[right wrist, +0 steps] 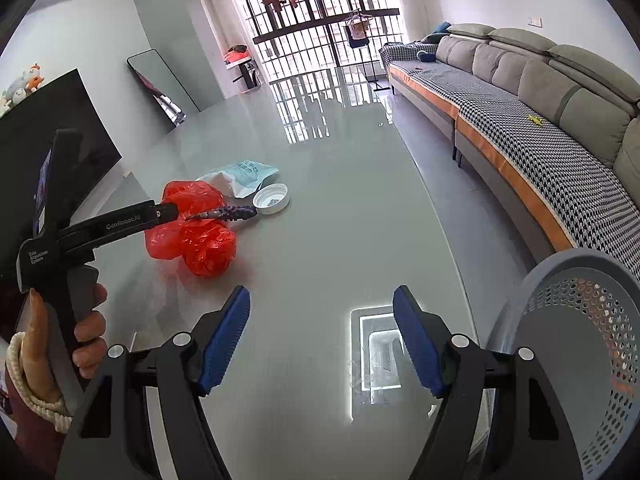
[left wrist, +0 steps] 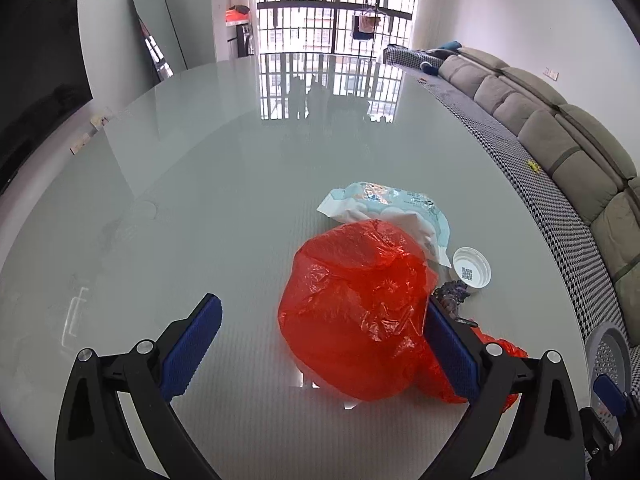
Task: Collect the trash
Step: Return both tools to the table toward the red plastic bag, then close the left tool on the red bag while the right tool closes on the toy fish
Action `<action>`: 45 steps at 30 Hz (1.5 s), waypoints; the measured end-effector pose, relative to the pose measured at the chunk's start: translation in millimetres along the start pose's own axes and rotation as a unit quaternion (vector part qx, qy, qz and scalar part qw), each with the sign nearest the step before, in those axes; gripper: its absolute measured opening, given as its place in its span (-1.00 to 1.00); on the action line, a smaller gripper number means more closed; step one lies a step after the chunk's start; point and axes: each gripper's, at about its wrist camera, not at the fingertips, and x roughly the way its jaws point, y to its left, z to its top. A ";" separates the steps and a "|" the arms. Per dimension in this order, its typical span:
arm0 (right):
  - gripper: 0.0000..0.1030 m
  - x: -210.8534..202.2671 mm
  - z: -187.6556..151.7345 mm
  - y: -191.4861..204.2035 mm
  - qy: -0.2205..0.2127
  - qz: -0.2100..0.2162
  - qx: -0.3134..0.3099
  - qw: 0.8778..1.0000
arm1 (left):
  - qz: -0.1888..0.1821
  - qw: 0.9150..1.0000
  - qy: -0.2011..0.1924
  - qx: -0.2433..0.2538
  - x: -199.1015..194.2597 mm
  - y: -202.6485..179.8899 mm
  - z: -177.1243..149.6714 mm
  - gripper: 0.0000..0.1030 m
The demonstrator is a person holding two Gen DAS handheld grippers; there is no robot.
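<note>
A crumpled red plastic bag [left wrist: 360, 312] lies on the glass table [left wrist: 200, 200]; it also shows in the right wrist view [right wrist: 192, 236]. My left gripper [left wrist: 324, 312] is open, its right finger against the bag's right side, its left finger apart from it. Behind the bag lie a light blue wet-wipe packet [left wrist: 396, 208], a white cap [left wrist: 472, 268] and a dark purple crumpled scrap [left wrist: 452, 296]. In the right wrist view they appear as packet [right wrist: 248, 172], cap [right wrist: 272, 199] and scrap [right wrist: 228, 213]. My right gripper [right wrist: 322, 320] is open and empty above bare table.
A grey perforated waste basket [right wrist: 572, 352] stands off the table's right edge, next to my right gripper; it also shows in the left wrist view [left wrist: 608, 352]. A grey sofa [right wrist: 540, 92] runs along the right. A dark TV [right wrist: 52, 140] and a mirror stand left.
</note>
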 end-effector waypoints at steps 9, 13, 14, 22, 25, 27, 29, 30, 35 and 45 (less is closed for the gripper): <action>0.38 4.0 -3.1 -8.1 0.006 0.005 0.012 1.000 | -0.031 0.999 0.033 -0.008 22.2 -0.7 -4.2 0.35; 0.38 1.8 -3.1 -4.4 0.004 0.005 0.009 1.000 | -0.040 0.999 0.029 -0.004 14.7 -0.3 -3.8 -0.19; 0.38 0.8 -2.5 -2.4 0.003 0.004 0.007 1.000 | -0.041 0.999 0.026 -0.003 11.5 0.5 -3.7 -0.33; 0.38 -4.3 1.5 12.9 -0.001 -0.001 -0.007 1.000 | -0.027 0.999 -0.021 0.007 -33.9 24.9 -12.0 -0.47; 0.38 -1.7 4.1 20.7 0.003 0.003 -0.013 1.000 | -0.021 0.999 -0.029 0.018 -48.4 32.1 -20.4 -0.48; 0.38 2.9 5.6 29.0 0.008 0.005 -0.021 1.000 | -0.019 0.999 -0.031 0.024 -55.4 38.6 -25.0 -0.48; 0.38 7.5 7.6 39.1 0.012 0.008 -0.031 0.999 | -0.018 0.999 -0.031 0.029 -61.5 45.7 -31.5 -0.48; 0.38 9.9 8.6 44.0 0.014 0.010 -0.036 0.999 | -0.018 0.999 -0.030 0.031 -63.2 49.2 -33.8 -0.48; 0.38 29.9 21.1 75.4 0.028 0.019 -0.069 0.997 | -0.016 0.999 -0.027 0.037 -63.8 59.7 -39.7 -0.48; 0.38 80.6 41.8 109.8 0.065 0.015 -0.106 0.992 | -0.024 0.999 -0.024 0.030 -55.1 82.0 -44.6 -0.48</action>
